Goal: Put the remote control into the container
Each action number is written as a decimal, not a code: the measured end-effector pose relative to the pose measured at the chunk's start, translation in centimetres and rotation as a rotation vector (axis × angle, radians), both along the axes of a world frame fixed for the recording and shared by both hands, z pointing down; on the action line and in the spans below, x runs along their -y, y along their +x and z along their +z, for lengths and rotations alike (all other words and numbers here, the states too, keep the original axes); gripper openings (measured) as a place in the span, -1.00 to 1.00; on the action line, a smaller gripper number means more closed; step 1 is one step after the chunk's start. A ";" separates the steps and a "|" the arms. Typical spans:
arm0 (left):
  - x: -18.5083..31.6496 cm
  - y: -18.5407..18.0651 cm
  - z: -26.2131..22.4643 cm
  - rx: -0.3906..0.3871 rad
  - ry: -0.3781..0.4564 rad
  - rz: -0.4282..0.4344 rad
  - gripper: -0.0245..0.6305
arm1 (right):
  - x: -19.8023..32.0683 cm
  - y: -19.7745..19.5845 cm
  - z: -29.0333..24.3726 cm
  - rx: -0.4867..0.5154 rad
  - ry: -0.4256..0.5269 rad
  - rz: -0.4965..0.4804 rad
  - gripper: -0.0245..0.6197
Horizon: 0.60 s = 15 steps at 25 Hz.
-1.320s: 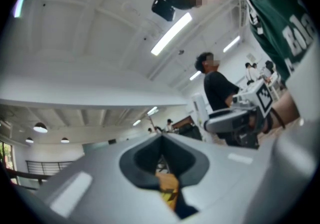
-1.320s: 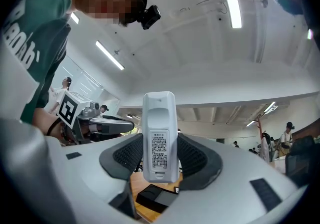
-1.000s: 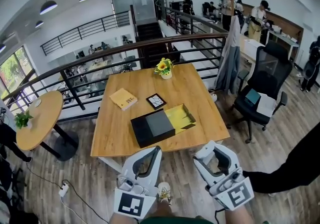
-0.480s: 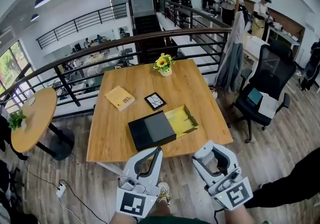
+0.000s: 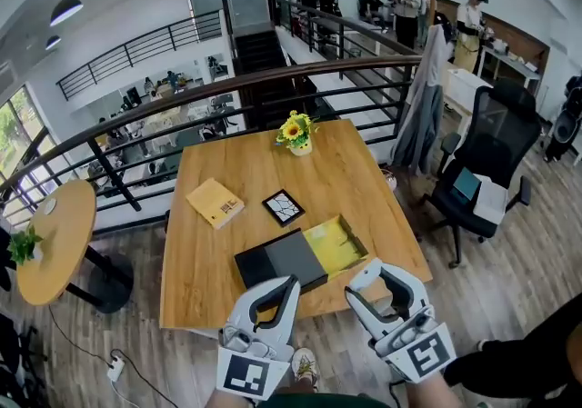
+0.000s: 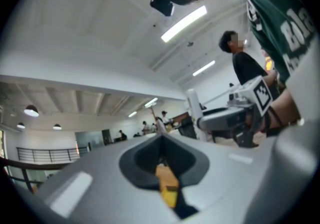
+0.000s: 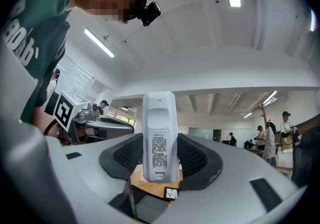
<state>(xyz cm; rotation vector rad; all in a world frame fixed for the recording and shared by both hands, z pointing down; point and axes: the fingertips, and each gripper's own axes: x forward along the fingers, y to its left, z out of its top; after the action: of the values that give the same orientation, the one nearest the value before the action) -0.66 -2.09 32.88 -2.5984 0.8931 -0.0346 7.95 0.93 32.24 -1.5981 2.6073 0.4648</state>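
Two hand-held grippers now reach the near edge of the square wooden worktop (image 5: 355, 170), which lay well ahead of us a second ago. We have walked up to it, and nothing on it has shifted. Our right gripper (image 5: 382, 274) is clamped on the white plastic remote control (image 7: 159, 133), which stands upright between the dark ribbed pads with its label side to the camera. Our left gripper (image 5: 289, 283) carries nothing, its jaws drawn together.

The shallow yellow open container (image 5: 335, 243) lies near the front of the worktop, touching a flat black lid (image 5: 280, 261) on its left. A yellow book (image 5: 215, 203), a small black-and-white square tile (image 5: 283, 207) and a pot of sunflowers (image 5: 296, 132) sit further back, well clear.

We judge the carry nearly done. The remote is not yet over the container, so the right gripper must still move forward, lower it inside and let go.
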 end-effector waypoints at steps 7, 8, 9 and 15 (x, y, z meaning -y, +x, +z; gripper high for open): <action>7.1 0.4 -0.6 -0.009 -0.003 0.051 -0.93 | 6.5 0.2 -0.6 0.002 0.005 0.048 -0.23; 8.0 0.5 -0.6 -0.014 -0.009 0.058 -0.93 | 7.4 0.2 -0.6 0.003 -0.001 0.056 -0.23; 8.8 0.6 -0.5 -0.015 -0.014 0.066 -0.93 | 8.2 0.2 -0.5 0.004 -0.004 0.063 -0.23; 12.8 1.2 -0.1 0.006 -0.016 0.113 -0.93 | 12.1 0.3 -0.4 0.004 -0.003 0.100 -0.23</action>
<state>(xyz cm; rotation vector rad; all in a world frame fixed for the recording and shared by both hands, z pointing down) 0.49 -14.92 32.81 -2.6576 0.7460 -0.0191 8.24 -11.19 31.88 -1.7350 2.5353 0.4624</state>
